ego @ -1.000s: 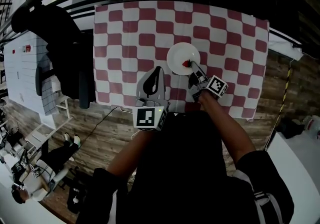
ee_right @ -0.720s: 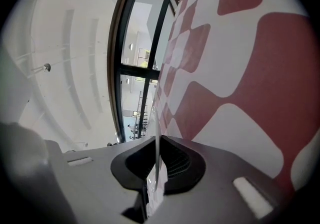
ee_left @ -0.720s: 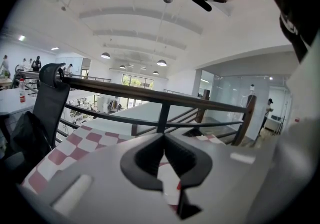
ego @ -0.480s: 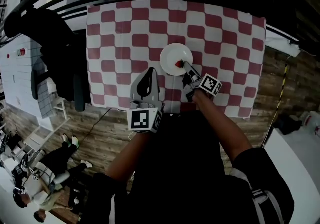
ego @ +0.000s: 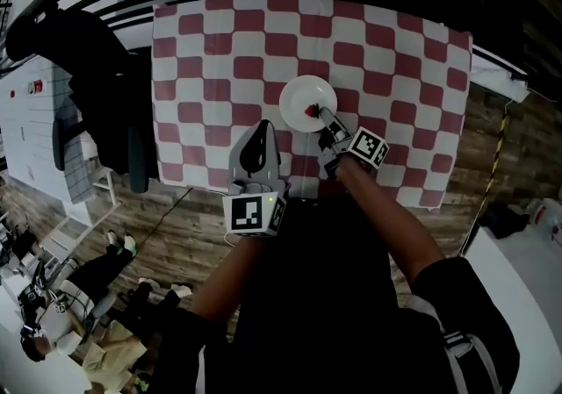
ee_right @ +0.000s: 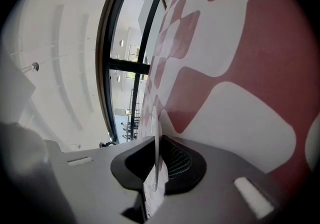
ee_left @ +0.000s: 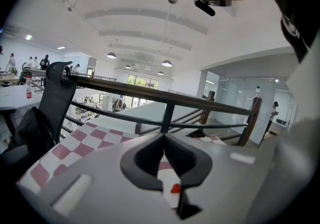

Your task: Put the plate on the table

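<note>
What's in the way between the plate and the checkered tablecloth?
Nothing visible. The right gripper holds the plate by its rim, the tablecloth around it shows only checks, and the left gripper sits aside near its edge.

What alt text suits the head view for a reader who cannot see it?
Seen from above, the right gripper grips the rim of a white plate at the middle of a red-and-white checked table. The left gripper, shut and empty, points at the table beside it.
</note>
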`<move>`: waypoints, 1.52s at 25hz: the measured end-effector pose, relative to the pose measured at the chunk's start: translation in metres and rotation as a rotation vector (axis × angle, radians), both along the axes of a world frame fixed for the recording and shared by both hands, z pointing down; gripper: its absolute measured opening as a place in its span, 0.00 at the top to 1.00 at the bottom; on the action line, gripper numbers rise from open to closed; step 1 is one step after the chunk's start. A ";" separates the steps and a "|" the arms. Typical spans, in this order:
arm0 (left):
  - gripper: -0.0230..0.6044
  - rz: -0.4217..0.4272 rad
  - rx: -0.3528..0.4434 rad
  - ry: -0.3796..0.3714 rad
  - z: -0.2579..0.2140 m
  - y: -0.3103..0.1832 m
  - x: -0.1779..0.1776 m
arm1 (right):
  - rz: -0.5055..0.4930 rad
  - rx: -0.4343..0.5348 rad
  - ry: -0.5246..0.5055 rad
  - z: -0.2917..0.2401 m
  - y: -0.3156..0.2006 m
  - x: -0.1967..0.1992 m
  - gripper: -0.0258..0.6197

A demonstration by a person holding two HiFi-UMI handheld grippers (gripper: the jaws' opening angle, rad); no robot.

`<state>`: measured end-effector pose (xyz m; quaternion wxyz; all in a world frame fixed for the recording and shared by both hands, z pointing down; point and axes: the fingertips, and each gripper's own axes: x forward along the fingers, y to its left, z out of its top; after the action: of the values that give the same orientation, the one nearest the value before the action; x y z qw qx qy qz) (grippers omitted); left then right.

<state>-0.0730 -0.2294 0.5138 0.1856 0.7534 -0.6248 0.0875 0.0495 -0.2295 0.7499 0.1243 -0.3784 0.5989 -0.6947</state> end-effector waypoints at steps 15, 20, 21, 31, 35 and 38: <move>0.95 0.026 -0.002 0.022 -0.008 0.019 -0.017 | 0.004 -0.025 0.119 -0.007 0.007 -0.005 0.67; 0.95 0.017 0.026 0.017 -0.019 0.032 -0.031 | -0.037 -0.043 0.210 -0.005 0.022 -0.004 0.61; 0.95 0.014 0.033 0.017 -0.022 0.035 -0.035 | -0.043 -0.045 0.219 -0.005 0.025 -0.005 0.60; 0.95 0.007 0.043 0.020 -0.033 0.074 -0.068 | 0.007 -0.062 0.274 -0.014 0.050 0.005 0.56; 0.95 0.012 0.050 0.028 -0.036 0.089 -0.076 | 0.022 -0.011 0.263 -0.033 0.058 0.001 0.56; 0.95 0.037 0.074 0.035 -0.039 0.099 -0.074 | 0.022 0.055 0.265 -0.054 0.062 -0.008 0.58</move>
<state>-0.1470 -0.1307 0.4747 0.1669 0.7725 -0.6102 0.0548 0.0412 -0.1672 0.6955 0.0622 -0.4698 0.6248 -0.6205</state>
